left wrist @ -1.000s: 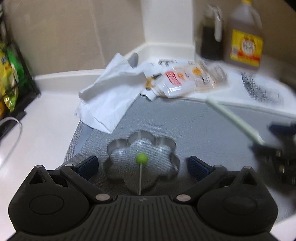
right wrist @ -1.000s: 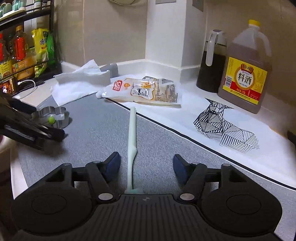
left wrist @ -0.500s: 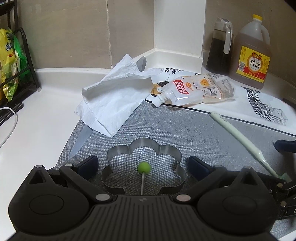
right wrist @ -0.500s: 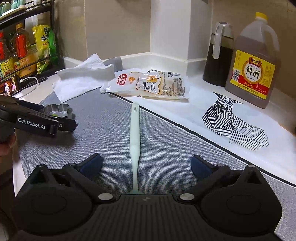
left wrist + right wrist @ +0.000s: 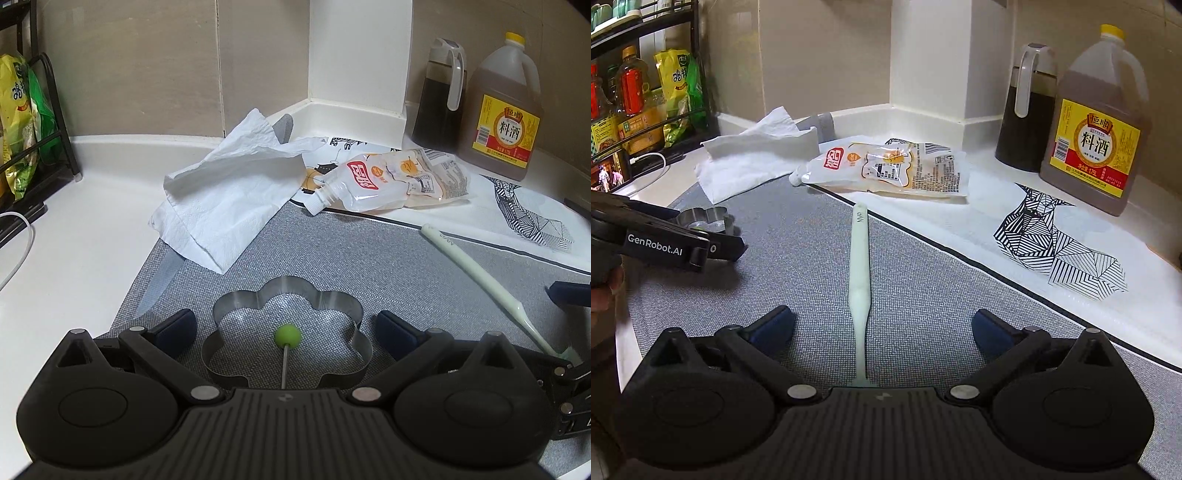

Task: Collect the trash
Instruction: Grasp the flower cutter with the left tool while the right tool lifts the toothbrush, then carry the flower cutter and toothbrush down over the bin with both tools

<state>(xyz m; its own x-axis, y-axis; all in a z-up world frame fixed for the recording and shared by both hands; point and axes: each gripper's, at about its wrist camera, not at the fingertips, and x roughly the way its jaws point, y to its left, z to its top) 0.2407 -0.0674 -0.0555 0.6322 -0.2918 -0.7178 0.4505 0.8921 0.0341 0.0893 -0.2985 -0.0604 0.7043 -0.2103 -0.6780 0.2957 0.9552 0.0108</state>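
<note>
The right tool [image 5: 882,328] has its jaws spread wide, having just been opening, with a pale green toothbrush [image 5: 858,273] lying between them on the grey mat [image 5: 798,236]; the pads do not touch it. The brush points away from the tool, its far end reaching the mat's dark edge.

The left tool [image 5: 286,328] is also released, its blue pads standing on either side of a flower-shaped metal ring [image 5: 286,295] that rests on the mat, apart from both pads. A green ball [image 5: 287,335] on a thin wire sits inside the ring. In the right wrist view the left tool [image 5: 727,247] shows at the left edge, with part of a hand behind it.

The trash lies at the far side of the tabletop [image 5: 81,251]: a crumpled white tissue [image 5: 229,192] overlapping the mat's far left corner, and just right of it an empty spouted pouch [image 5: 391,181] on a white sheet printed with black line drawings [image 5: 1056,243]. Behind the pouch, by the wall, stand a dark jug [image 5: 1027,118] and a big bottle [image 5: 1100,122] with a yellow label, side by side. A rack [image 5: 642,96] of bottles and packets stands at the far left.
</note>
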